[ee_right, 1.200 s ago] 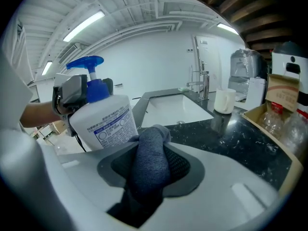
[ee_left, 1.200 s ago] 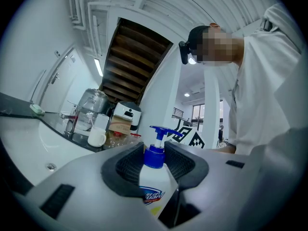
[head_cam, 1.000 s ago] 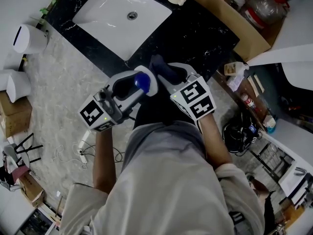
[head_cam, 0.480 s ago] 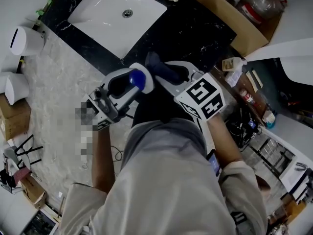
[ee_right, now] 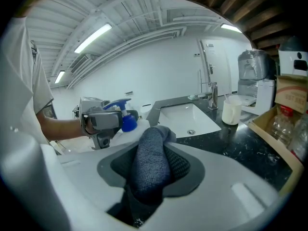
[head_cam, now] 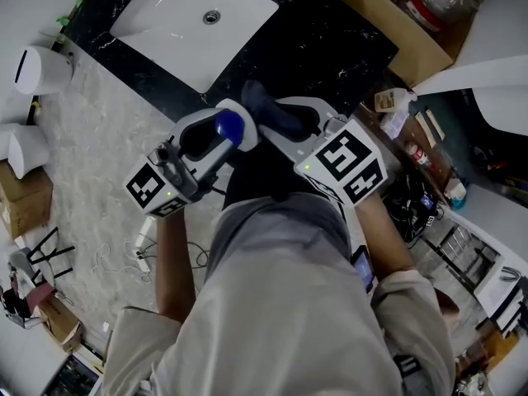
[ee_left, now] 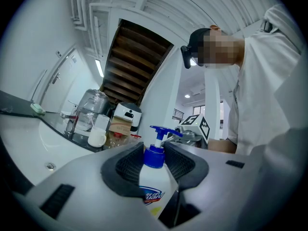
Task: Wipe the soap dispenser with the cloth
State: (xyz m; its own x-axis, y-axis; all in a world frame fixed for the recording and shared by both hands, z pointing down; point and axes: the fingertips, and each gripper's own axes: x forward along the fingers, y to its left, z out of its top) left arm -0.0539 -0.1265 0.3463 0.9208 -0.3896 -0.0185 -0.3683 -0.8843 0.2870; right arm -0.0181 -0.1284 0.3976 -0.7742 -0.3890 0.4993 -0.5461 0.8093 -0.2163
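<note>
My left gripper (head_cam: 216, 134) is shut on a white soap dispenser (ee_left: 155, 184) with a blue pump top (head_cam: 228, 126), held up in front of the person's body. The same soap dispenser (ee_right: 122, 121) shows at the left of the right gripper view. My right gripper (head_cam: 276, 120) is shut on a dark grey-blue cloth (ee_right: 151, 162), whose bunched end (head_cam: 262, 106) sticks out past the jaws just right of the pump top. Whether cloth and dispenser touch is not clear. In the left gripper view the right gripper's marker cube (ee_left: 198, 124) sits behind the pump.
A white sink (head_cam: 191, 25) is set in a black marble counter (head_cam: 330, 48) ahead. A cream mug (ee_right: 232, 109) stands by the sink, with a cardboard box of bottles (head_cam: 388, 15) to the right. Two white bins (head_cam: 41, 66) stand on the pale floor at left.
Both grippers have shifted slightly up and left in the head view, still held close together. The cloth stays beside the blue pump top.
</note>
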